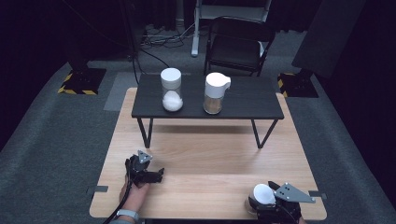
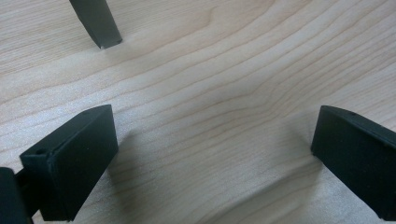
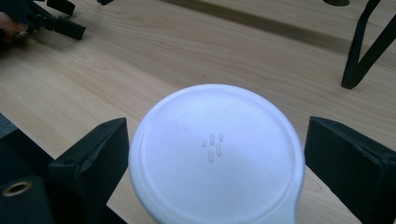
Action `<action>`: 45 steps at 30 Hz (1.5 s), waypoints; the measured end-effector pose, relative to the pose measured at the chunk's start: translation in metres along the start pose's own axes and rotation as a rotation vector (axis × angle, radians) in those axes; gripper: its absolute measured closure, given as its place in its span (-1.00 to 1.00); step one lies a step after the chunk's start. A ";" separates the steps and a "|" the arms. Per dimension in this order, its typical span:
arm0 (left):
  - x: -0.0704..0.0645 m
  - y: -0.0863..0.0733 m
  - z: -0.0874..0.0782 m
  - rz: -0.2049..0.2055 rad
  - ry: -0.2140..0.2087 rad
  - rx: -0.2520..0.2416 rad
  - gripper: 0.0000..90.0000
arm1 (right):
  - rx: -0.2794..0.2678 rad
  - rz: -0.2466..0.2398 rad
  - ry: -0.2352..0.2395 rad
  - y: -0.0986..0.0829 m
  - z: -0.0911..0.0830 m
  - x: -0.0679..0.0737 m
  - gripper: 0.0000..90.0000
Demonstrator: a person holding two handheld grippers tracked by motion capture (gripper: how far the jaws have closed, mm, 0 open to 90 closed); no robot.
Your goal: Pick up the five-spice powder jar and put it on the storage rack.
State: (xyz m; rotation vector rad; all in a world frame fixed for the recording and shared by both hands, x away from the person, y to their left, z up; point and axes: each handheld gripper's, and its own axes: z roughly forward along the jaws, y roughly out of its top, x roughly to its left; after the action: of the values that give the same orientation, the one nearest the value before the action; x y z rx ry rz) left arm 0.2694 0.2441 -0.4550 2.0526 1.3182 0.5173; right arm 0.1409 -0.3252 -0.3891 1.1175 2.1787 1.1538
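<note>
The right gripper has its jaws apart around a white lid, not clamped; the left gripper rests spread over the bare table.

On the wooden table, a black shelf at twelve o'clock bears two white-lidded jars (one holding white powder, one brown); left gripper at seven; right gripper, with a white-topped container, at five.

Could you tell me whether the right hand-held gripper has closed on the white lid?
Not yet: the right hand-held gripper is open, both jaws standing apart from the white lid between them.
</note>
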 end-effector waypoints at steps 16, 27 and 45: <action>0.000 0.000 0.000 0.001 0.000 0.001 -1.00 | 0.012 -0.019 0.012 -0.016 0.002 0.002 -0.82; 0.000 0.000 0.000 0.000 0.000 0.000 -1.00 | 0.018 -0.026 0.007 -0.027 0.009 0.005 -0.80; 0.000 0.000 0.000 0.002 -0.001 0.001 -1.00 | 0.028 -0.094 -0.017 -0.040 0.021 0.010 -0.68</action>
State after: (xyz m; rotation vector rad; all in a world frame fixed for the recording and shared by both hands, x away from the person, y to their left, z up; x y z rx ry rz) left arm 0.2695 0.2444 -0.4549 2.0549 1.3163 0.5167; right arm 0.1313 -0.3198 -0.4342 1.0208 2.2158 1.0720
